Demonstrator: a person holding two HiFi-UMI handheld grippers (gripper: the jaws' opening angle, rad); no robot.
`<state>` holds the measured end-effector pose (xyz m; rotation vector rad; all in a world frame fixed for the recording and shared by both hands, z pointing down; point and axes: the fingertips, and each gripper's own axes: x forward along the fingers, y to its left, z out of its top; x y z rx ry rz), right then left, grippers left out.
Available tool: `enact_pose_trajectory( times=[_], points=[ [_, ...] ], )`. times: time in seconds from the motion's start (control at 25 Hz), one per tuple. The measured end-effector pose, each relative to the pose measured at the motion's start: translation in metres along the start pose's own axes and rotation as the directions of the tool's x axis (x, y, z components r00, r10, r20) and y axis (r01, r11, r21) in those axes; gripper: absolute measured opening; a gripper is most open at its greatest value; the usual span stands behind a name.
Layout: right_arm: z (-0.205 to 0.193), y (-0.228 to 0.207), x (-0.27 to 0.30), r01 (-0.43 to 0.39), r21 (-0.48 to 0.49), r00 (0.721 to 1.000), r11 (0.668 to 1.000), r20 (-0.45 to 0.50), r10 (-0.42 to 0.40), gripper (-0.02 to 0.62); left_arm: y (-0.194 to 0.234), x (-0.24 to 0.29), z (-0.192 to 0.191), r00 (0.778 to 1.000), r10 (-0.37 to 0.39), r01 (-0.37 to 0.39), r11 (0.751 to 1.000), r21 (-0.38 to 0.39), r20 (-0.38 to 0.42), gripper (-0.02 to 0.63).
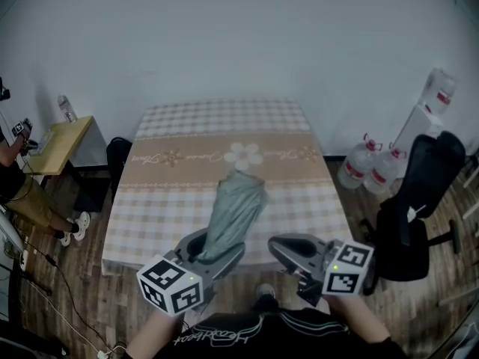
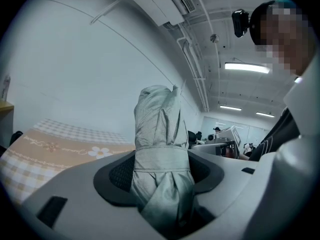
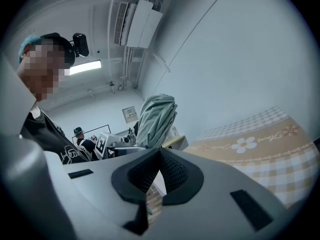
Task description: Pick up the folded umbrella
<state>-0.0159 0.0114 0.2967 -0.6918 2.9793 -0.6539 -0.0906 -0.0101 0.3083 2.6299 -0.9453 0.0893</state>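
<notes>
Pick-up looks about done: my left claw (image 1: 217,247) grips the umbrella (image 1: 236,203) low down, holding it upright above the desk (image 1: 187,163), my right claw (image 1: 289,250) is pinched together and empty, so next I'd just hold steady.

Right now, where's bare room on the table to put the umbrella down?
The tablecloth looks bare all over: the far checked strip by the wall, the beige flower band, the checks either side of the folded umbrella. Crowded only at the near edge, where the left gripper grips the umbrella and the right gripper hangs empty.
</notes>
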Motion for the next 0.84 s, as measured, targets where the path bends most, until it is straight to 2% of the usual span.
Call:
enact_pose_trajectory(
  times=[0.32, 0.84],
  points=[
    [-0.001, 0.008, -0.004, -0.012, -0.005, 1.0, 1.0, 0.003, 0.012, 0.009, -0.01, -0.008, -0.001, 1.0, -0.005, 0.005, 1.0, -0.025, 0.006, 0.259],
    [-0.004, 0.011, -0.004, -0.016, -0.012, 1.0, 1.0, -0.012, 0.016, 0.009, -0.014, -0.015, 0.003, 1.0, 0.0, 0.0, 1.0, -0.014, 0.02, 0.259]
  ],
)
